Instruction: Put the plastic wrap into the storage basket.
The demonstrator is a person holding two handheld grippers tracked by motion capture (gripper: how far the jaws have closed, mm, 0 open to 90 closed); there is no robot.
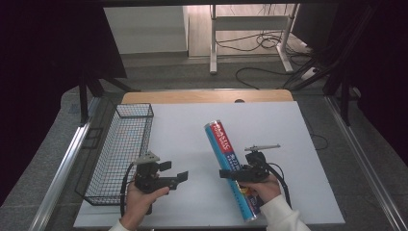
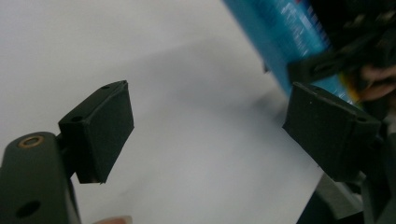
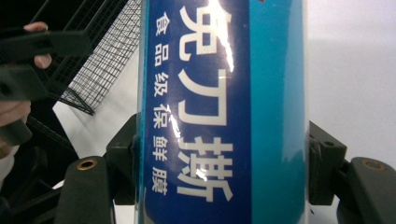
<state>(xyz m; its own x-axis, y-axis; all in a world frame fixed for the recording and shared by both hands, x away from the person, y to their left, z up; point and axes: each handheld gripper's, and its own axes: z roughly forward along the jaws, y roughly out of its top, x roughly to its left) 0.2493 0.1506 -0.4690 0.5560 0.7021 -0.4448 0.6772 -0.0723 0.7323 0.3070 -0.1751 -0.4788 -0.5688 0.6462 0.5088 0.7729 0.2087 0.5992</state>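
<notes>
Blue and glossy, the long tube (image 1: 230,163) is what I have in hand: a slim cylinder of cling film in a shiny wrapper, with a red patch near its far end, a darker blue band running lengthwise and white Chinese characters printed down that band. In the right tool's view the tube (image 3: 219,112) shows light glare streaking over the lettering. It lies on the white table (image 1: 192,130), slanting from the middle of the table back to the near edge, toward the near right corner, its near end almost at that edge.

My right tool (image 1: 226,174) pinches the tube across its width, about a third of the way up from the near end; in its own view the two black jaws sit pressed against the tube's left and right sides. I cannot tell whether the tube is lifted off the table or resting on it.

My left tool (image 1: 175,174) is held just to the left of the tube, jaws spread wide with nothing between them but white table; the tool (image 2: 205,126) has the tube's blue side showing beyond its right jaw, apart from it.

A black wire basket (image 1: 120,154) stands along the left edge of the table, near the left hand (image 1: 142,195).
</notes>
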